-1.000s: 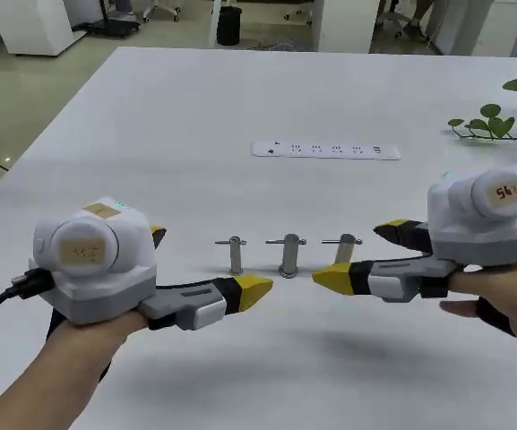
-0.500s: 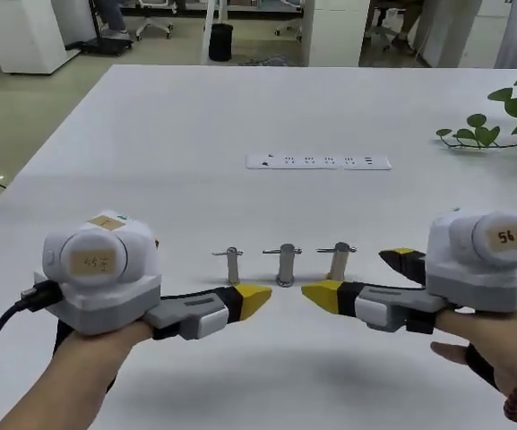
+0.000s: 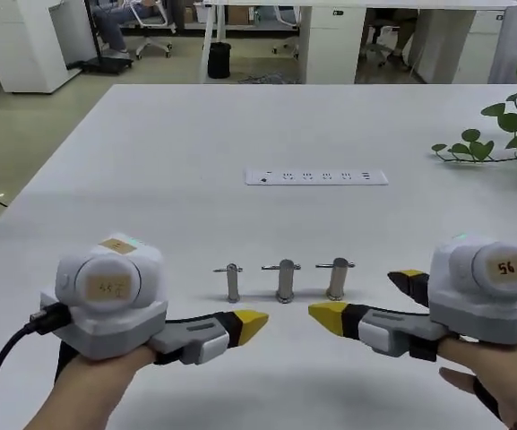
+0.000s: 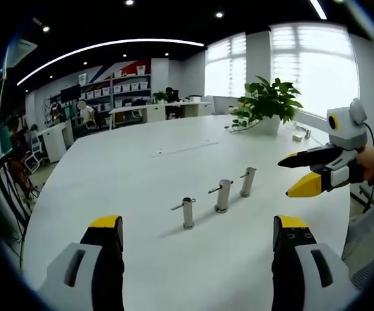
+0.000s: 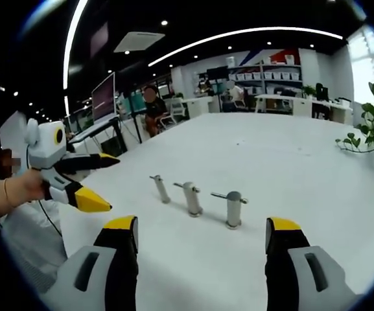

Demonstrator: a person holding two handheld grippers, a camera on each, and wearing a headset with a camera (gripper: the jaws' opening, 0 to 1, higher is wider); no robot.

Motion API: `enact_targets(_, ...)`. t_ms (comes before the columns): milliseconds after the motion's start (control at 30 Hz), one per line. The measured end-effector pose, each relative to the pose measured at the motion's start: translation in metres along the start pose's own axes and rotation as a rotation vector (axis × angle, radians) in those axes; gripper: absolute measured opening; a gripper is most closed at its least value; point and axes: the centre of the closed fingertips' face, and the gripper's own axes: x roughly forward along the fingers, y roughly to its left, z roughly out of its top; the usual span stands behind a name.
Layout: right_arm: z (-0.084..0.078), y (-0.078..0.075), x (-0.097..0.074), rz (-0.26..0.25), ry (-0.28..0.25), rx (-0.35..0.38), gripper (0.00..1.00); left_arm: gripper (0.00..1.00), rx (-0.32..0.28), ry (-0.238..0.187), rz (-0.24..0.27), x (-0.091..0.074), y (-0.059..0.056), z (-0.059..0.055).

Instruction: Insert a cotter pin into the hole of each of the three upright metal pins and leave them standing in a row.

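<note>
I have drawn my left gripper (image 4: 198, 223) and right gripper (image 5: 202, 224) back, both wide open and empty, from three metal pins (image 3: 285, 280) standing in a row on the desk (image 3: 150, 179), each crossed by a cotter pin (image 3: 272, 267), so the task looks done.

56 on a tan sticker (image 3: 507, 267) on the right gripper (image 3: 364, 296), tan label (image 3: 106, 288) on the left gripper (image 5: 109, 183), digits too blurred

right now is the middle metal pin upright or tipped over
Upright: the middle pin stands on its base on the table, in line with the left pin and right pin, a cotter pin crossing its top.
</note>
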Motion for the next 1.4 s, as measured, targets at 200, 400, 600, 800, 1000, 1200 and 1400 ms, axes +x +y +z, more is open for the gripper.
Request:
enact_targets(200,0.004,0.001,-0.002,-0.008,-0.023,0.01,0.78,0.94,-0.011,-0.004,0.002,-0.002,-0.002,0.0)
enact_targets(400,0.005,0.001,-0.003,-0.017,-0.022,-0.012,0.77,0.93,-0.023,-0.013,0.006,-0.004,-0.002,0.002)
enact_targets(600,0.005,0.003,-0.004,-0.019,-0.03,-0.004,0.76,0.91,-0.027,-0.021,0.01,-0.007,-0.001,0.003)
enact_targets(800,0.003,0.005,-0.006,-0.023,-0.036,-0.002,0.74,0.89,-0.031,-0.024,0.02,-0.011,0.001,0.002)
enact_targets(1000,0.004,0.005,-0.006,-0.021,-0.045,-0.003,0.74,0.87,-0.035,-0.03,0.024,-0.012,0.002,0.003)
enact_targets(1200,0.007,0.007,-0.007,-0.016,-0.071,0.001,0.73,0.85,-0.028,-0.016,0.033,-0.013,0.003,0.002)
enact_targets(1400,0.004,0.01,-0.005,-0.008,-0.06,-0.012,0.73,0.85,-0.033,-0.034,0.043,-0.015,0.004,0.006)
